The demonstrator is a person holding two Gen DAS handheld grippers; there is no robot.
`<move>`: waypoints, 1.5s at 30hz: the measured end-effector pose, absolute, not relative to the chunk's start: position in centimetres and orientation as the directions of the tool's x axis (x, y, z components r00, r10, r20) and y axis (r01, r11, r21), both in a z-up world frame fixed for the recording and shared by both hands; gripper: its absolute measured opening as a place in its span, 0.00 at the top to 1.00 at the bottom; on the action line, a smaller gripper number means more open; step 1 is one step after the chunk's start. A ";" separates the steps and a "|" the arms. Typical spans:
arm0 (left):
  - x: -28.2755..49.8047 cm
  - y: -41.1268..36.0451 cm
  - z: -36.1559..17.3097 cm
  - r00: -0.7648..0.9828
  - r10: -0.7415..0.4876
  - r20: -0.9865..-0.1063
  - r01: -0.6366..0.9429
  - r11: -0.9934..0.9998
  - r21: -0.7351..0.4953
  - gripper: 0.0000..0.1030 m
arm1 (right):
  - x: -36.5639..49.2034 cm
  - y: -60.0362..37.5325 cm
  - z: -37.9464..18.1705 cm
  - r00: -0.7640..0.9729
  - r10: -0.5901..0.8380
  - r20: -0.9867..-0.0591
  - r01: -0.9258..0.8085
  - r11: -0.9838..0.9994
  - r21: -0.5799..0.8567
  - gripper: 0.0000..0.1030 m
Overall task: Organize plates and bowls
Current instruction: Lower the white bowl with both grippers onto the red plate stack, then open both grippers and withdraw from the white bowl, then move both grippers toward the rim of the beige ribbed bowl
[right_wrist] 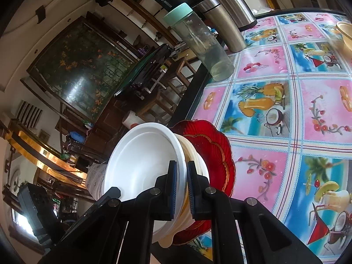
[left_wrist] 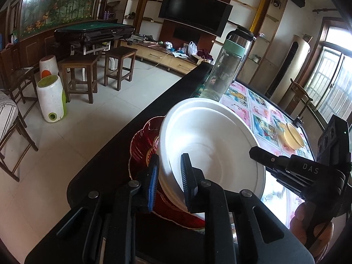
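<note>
Both grippers pinch the rim of the white bowl (left_wrist: 211,145): the left gripper (left_wrist: 169,180) has one pad inside and one outside the wall, and the right gripper (right_wrist: 180,189) clamps the rim the same way, nearly closed. That bowl sits nested on cream-coloured bowls (right_wrist: 193,154) over a red scalloped plate (right_wrist: 217,151) at the edge of the table (right_wrist: 275,110) (fruit-print cloth). A yellow bowl (left_wrist: 293,136) stands well apart.

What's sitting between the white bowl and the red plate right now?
In the right wrist view, a cream bowl is nested between the white bowl and the red plate.
</note>
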State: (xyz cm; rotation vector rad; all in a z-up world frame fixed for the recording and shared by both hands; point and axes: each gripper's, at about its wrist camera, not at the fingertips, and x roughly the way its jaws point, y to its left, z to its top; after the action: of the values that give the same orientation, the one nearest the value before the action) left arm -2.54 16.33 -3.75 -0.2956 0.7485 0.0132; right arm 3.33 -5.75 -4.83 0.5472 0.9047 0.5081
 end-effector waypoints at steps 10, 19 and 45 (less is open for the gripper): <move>-3.1 16.7 -3.0 0.751 -0.058 -0.657 -0.154 0.953 -0.261 0.83 | 3.2 -9.4 -4.5 0.566 0.620 -0.544 -0.141 0.722 0.677 0.87; -3.8 12.6 -1.0 0.780 -0.078 -0.621 -0.069 0.976 -0.209 0.83 | 3.9 -13.9 -5.6 0.596 0.597 -0.538 -0.057 0.699 0.713 0.87; -0.8 -11.7 -4.1 0.537 -0.324 -0.779 0.409 0.908 -0.095 0.44 | 3.8 -40.0 -5.0 0.764 0.312 -0.565 0.233 0.683 0.692 0.80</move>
State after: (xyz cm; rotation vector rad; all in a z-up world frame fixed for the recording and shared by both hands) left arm -0.84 -11.67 -4.06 0.1023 0.9044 -0.4367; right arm 3.77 -39.99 -5.04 0.8369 0.7214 0.0490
